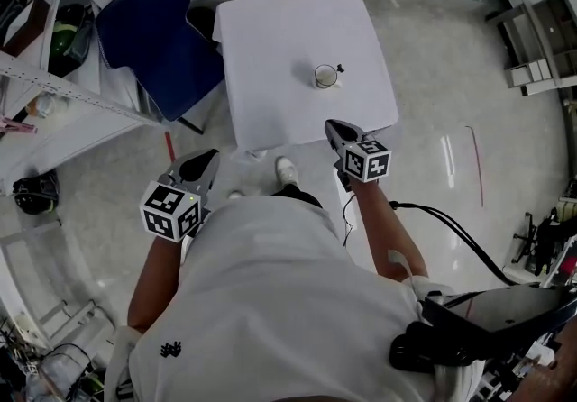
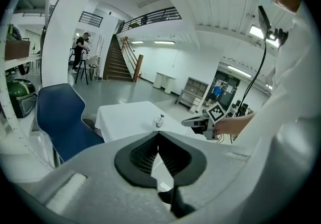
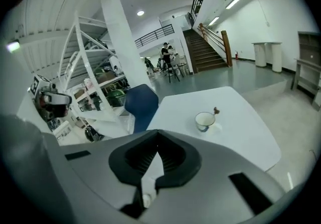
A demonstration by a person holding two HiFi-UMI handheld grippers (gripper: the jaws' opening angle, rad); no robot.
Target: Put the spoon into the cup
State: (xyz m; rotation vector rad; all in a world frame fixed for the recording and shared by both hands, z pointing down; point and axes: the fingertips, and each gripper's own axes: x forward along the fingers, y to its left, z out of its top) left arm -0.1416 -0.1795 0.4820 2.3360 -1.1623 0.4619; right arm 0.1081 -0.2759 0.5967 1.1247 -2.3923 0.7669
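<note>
A white cup [image 1: 325, 76] stands on the white table [image 1: 270, 76], right of its middle, and a dark-tipped spoon [image 1: 339, 68] leans out of it. The cup [image 3: 204, 120] and spoon [image 3: 216, 111] also show in the right gripper view, and the cup [image 2: 158, 123] looks small and far in the left gripper view. My right gripper [image 1: 335, 128] hovers at the table's near edge, jaws shut and empty [image 3: 158, 132]. My left gripper [image 1: 206, 159] hangs off the table's near left corner, with its jaws [image 2: 158, 135] shut on nothing.
A blue chair [image 1: 162, 40] stands at the table's left side. White shelving [image 1: 36, 85] with clutter fills the far left. Cables [image 1: 451, 229] and dark gear [image 1: 487, 319] lie on the floor at the right. My shoe [image 1: 286, 169] shows by the table's near edge.
</note>
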